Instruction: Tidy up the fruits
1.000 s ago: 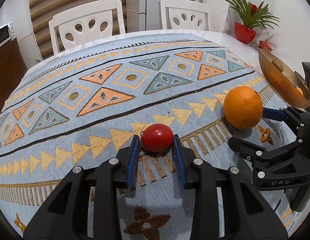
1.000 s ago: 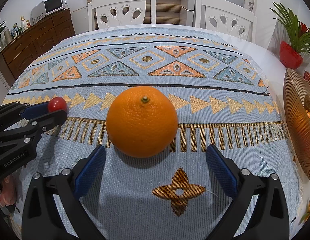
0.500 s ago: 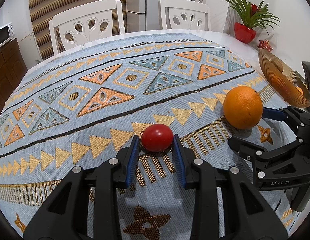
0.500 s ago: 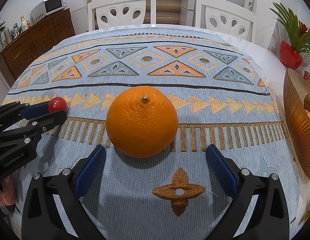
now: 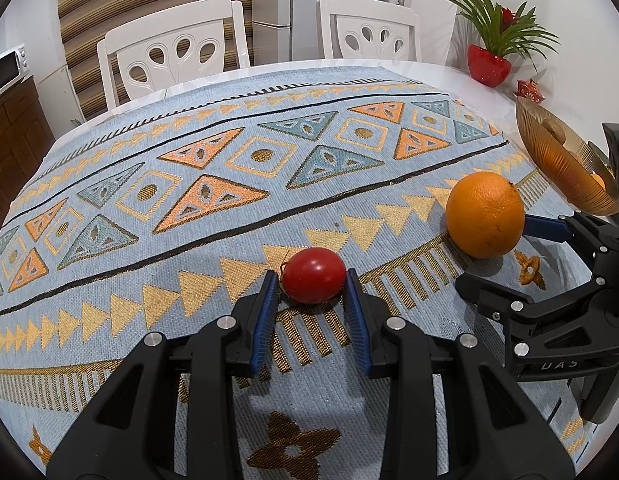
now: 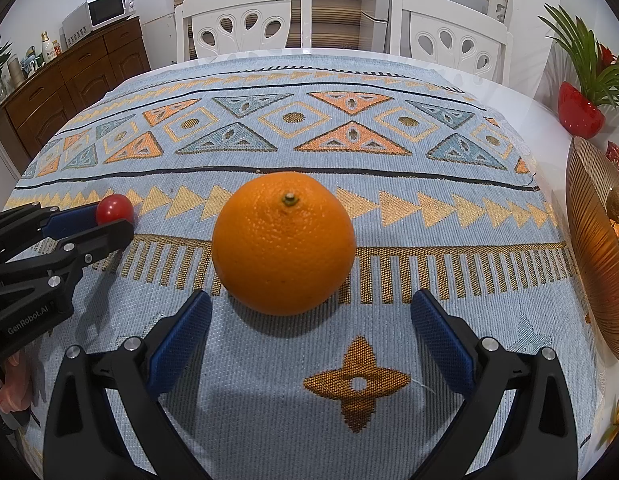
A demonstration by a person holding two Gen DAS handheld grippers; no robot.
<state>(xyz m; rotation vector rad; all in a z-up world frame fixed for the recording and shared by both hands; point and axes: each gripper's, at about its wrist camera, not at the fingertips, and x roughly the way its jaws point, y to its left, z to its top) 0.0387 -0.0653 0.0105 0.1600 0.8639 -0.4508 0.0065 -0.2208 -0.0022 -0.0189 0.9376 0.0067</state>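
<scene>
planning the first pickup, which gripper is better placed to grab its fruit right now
Left. The left gripper already brackets the tomato, pads beside it. The right gripper is wide open, short of the orange.

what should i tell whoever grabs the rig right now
Left gripper: pads on either side of the tomato, which sits on the cloth; full contact unclear, not lifted.
Right gripper: open wide, just short of the orange, not touching it.
Bowl: at the right edge of the table, already holding some fruit.
Done: nothing moved from these two yet.
Left: close on the tomato, grasp the orange, carry both to the bowl, probably.
</scene>
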